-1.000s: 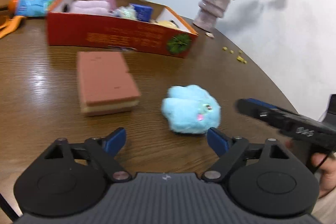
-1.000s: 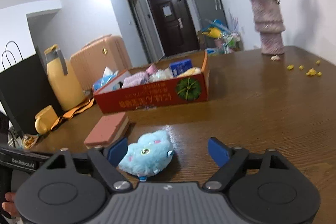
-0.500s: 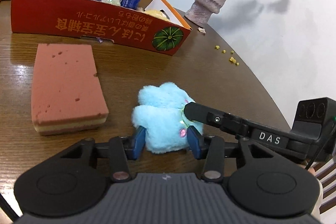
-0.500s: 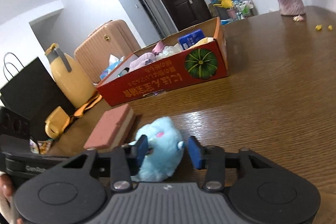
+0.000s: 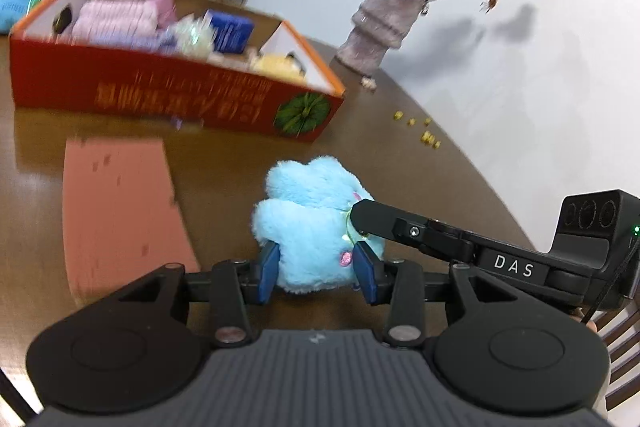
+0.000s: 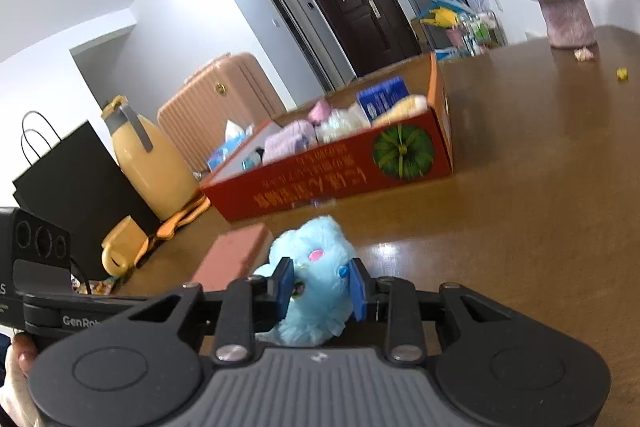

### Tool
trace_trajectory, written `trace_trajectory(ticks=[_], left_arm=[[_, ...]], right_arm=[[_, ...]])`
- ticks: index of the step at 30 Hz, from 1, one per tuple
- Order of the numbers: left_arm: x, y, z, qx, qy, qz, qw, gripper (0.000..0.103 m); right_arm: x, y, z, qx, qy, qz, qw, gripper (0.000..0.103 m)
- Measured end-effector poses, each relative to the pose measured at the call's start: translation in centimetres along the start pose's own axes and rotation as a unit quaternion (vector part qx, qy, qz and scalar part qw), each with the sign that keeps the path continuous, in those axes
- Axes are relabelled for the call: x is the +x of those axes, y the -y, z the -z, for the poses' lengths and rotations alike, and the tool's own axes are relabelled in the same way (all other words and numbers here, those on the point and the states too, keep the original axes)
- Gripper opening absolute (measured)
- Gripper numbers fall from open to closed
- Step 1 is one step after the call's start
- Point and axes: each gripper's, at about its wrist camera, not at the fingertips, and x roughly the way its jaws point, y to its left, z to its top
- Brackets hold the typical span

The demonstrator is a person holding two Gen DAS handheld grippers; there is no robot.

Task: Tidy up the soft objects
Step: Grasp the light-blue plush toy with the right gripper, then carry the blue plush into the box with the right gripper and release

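A fluffy light-blue plush toy (image 5: 312, 215) is held from two sides just above or on the brown table (image 5: 224, 163); which, I cannot tell. My left gripper (image 5: 316, 269) has its blue pads pressed into the toy's near end, jaws still closing. The right gripper's black finger (image 5: 380, 221) reaches in from the right and digs into the toy's side. In the right wrist view the right gripper (image 6: 322, 285) squeezes the plush toy (image 6: 316, 243) between its pads, also still closing. A terracotta sponge block (image 5: 120, 203) lies to the left.
A red cardboard box (image 5: 160, 95) holding pink, blue and yellow soft items stands behind the sponge. A vase of dried flowers (image 5: 384, 23) is at the back right, with yellow crumbs (image 5: 428, 137) near the table edge. A black bag (image 6: 80, 171) and yellow jug (image 6: 148, 159) stand left.
Both grippers moved in on the plush toy and went from wide open to clamped on it. The view has since drifted closer to the red box.
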Motion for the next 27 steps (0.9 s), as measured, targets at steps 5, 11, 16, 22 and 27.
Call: trace_trajectory(ticks=[5,11,16,22,27], left_arm=[[0.0,0.4,-4.0,0.03,0.038,-0.006,0.9988,0.039],[2.5,-0.7,-10.7,0.054,0.071,-0.033,0.9955,0.038],[7.1,-4.5,-16.4,0.023,0.06,-0.026,0.9976,0.038],[13.1,-8.9,-19.1,-0.014,0.014,-0.041,0.999,0.036],[13.9,-9.2,-19.0,0.023,0.015,-0.081,0.9963,0.033]], right_arm=[[1.1,-0.6,-4.4,-0.026,0.022,0.0,0.999,0.029],[5.7,-0.6,-10.6,-0.055,0.033,0.018,0.998,0.029],[11.3,1.5,-15.8,-0.05,0.022,0.038,0.998,0.029],[19.6,4.6,-18.7,-0.05,-0.045,0.087,0.994,0.03],[22.3,3.4,-18.3,-0.119,-0.056,0.132,0.982,0.027]])
